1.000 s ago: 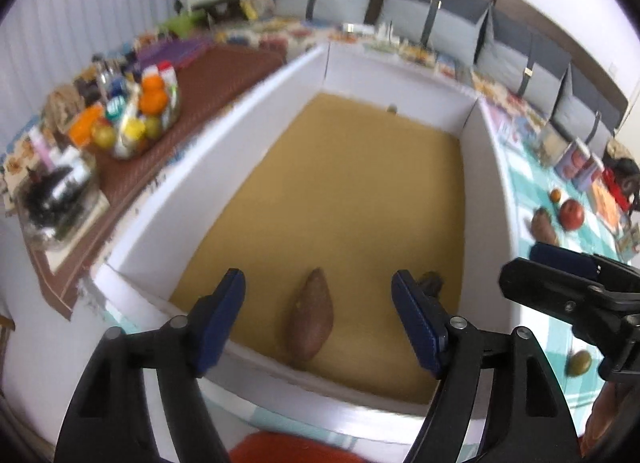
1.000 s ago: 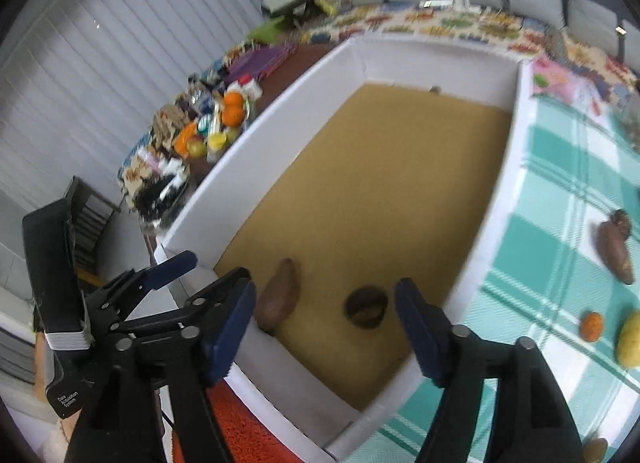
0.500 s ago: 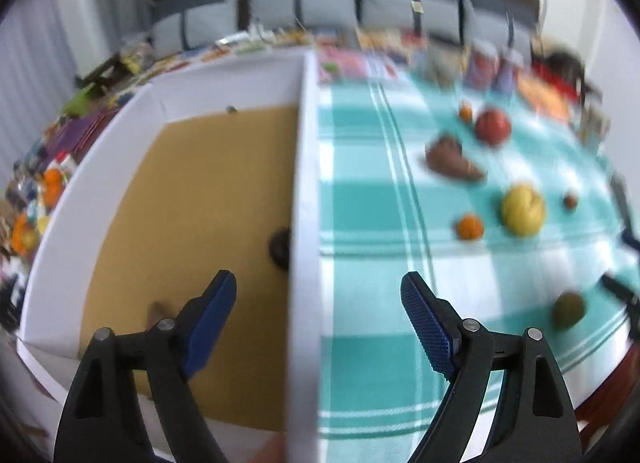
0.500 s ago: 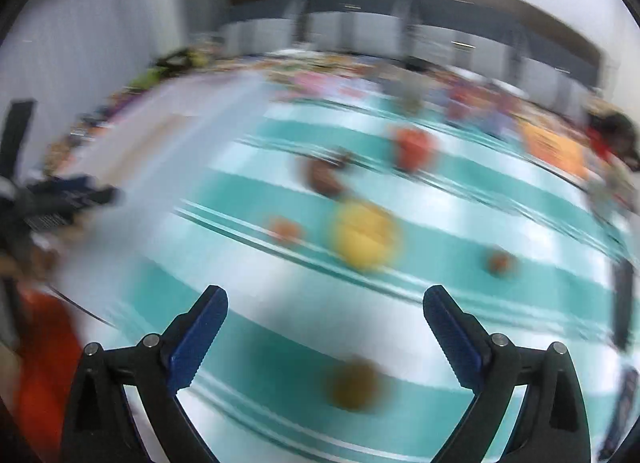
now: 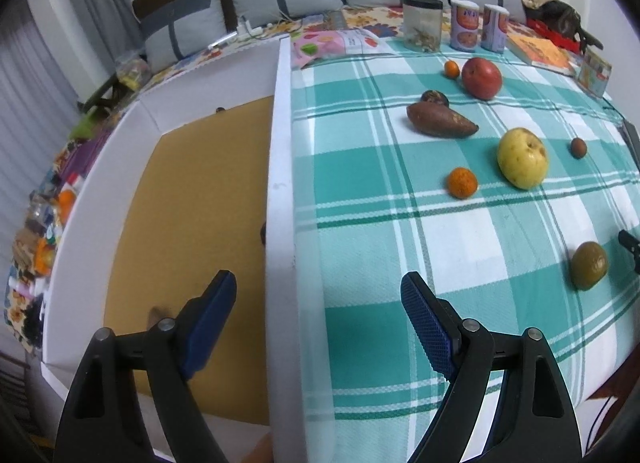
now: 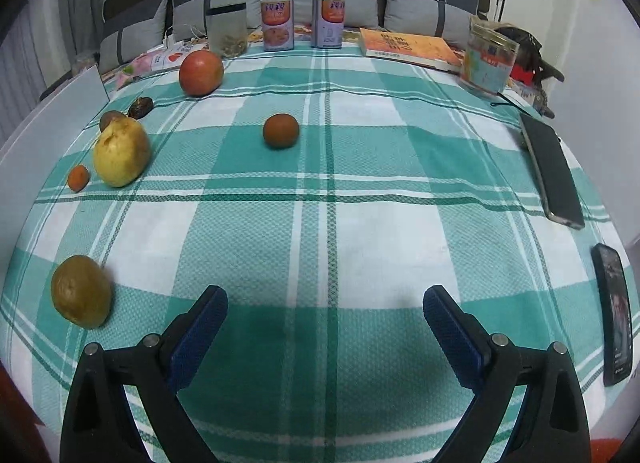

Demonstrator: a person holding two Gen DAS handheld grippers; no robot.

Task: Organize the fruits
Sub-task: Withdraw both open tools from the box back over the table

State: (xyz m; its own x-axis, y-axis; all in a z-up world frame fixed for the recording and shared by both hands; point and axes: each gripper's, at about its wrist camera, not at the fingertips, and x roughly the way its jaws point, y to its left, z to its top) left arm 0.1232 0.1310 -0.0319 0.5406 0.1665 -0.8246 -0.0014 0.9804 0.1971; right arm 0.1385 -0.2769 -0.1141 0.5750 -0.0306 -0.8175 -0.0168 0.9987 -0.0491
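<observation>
My left gripper (image 5: pixel 318 313) is open and empty, straddling the right wall of the white box (image 5: pixel 280 167). On the checked cloth lie a red apple (image 5: pixel 481 78), a brown sweet potato (image 5: pixel 440 120), a yellow pear (image 5: pixel 522 158), a small orange (image 5: pixel 462 182) and a green-brown fruit (image 5: pixel 588 265). My right gripper (image 6: pixel 324 323) is open and empty over the cloth. In its view the green-brown fruit (image 6: pixel 80 291) lies to its left, with the pear (image 6: pixel 121 152), the apple (image 6: pixel 200 72) and a small brown fruit (image 6: pixel 281 130) farther off.
The box has a tan floor (image 5: pixel 192 203); a dark fruit peeks from behind its wall. Tins (image 6: pixel 277 23), a jar (image 6: pixel 226 33), a book (image 6: pixel 408 48) and a plastic tub (image 6: pixel 490 59) stand at the table's back. Two phones (image 6: pixel 552 171) lie at the right edge.
Both grippers have swung right, from looking into the box to the checked cloth with the fruits. Both have stayed open and empty.
</observation>
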